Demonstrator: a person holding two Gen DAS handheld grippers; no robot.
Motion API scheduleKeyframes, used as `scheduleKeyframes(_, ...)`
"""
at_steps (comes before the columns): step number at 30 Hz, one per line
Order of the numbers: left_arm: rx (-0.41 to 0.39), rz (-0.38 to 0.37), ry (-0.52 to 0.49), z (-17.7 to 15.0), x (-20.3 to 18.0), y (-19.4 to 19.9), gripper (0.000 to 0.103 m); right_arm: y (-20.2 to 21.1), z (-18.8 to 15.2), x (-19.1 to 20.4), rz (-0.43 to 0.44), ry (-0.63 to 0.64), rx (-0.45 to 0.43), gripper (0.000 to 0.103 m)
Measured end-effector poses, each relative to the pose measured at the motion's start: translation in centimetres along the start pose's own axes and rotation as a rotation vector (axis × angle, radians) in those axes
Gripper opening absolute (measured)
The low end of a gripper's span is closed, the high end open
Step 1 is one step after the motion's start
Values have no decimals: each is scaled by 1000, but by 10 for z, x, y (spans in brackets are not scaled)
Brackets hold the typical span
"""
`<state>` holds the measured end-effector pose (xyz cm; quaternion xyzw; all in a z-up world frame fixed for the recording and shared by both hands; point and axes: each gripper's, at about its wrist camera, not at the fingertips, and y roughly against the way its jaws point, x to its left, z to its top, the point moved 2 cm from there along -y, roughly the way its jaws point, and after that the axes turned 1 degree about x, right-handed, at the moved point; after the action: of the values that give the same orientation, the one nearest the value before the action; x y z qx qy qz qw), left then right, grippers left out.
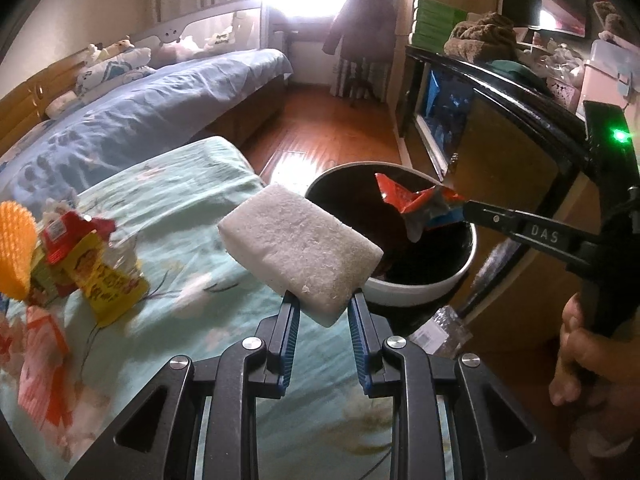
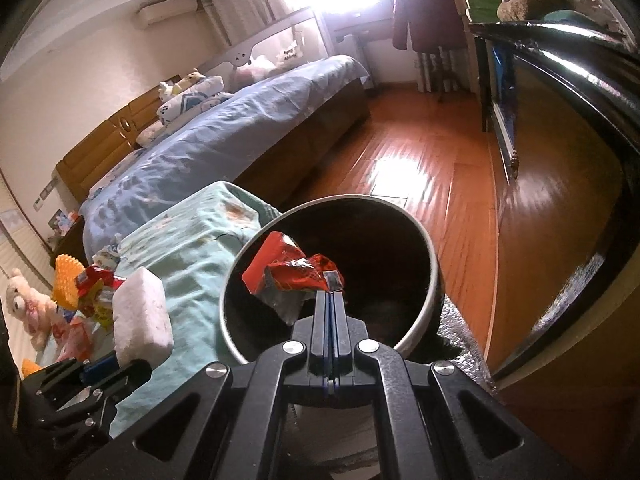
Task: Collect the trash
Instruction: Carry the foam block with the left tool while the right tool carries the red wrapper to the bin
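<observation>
The right tool (image 2: 330,294), closed on the wrapper (image 2: 294,276), is over the bin (image 2: 434,280); the left tool (image 1: 322,304), clamping the foam (image 1: 300,248), is beside it.

The left gripper (image 1: 322,300) has its jaws clamped on the near corner of a white foam block (image 1: 300,248), which is lifted above the pale green bedspread (image 1: 180,208). Just beyond the block stands a round bin (image 1: 420,284), dark inside with a white wall. The right gripper (image 1: 466,210) reaches in from the right, pinching a crumpled red wrapper (image 1: 416,204) over the bin's mouth. A heap of yellow and red packets (image 1: 88,264) lies on the bedspread at the left.
</observation>
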<state>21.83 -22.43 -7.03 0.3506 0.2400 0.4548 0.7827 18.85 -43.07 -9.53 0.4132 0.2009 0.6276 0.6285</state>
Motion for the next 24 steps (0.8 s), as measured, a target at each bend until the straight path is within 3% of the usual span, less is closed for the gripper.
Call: scheduleKeyframes(24, 60, -93, -70, 43, -27, -61, 24, -21, 21, -19, -49, -8, 17, 0)
